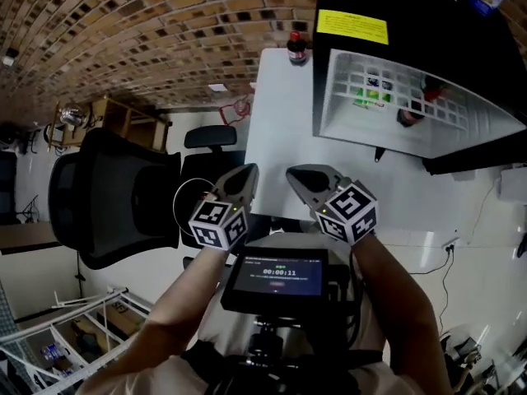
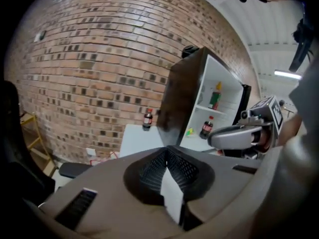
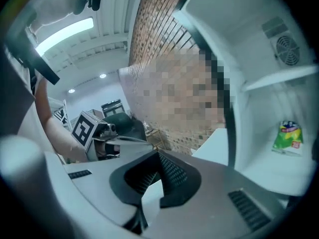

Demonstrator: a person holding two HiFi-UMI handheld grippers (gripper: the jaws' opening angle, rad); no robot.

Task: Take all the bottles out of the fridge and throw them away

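A black fridge stands open on the white table; its inside is white, with a wire shelf. In it I see a green bottle and a cola bottle. Another cola bottle stands on the table beside the fridge. The left gripper view shows the table bottle, the fridge's cola bottle and a green-and-yellow bottle a shelf higher. My left gripper and right gripper hover side by side near the table's front edge, both shut and empty. The right gripper view shows a green bottle.
A black office chair stands left of the table, with a wooden cart behind it by the brick wall. A small screen sits on the rig at my chest. A cable and a wall socket are on the right.
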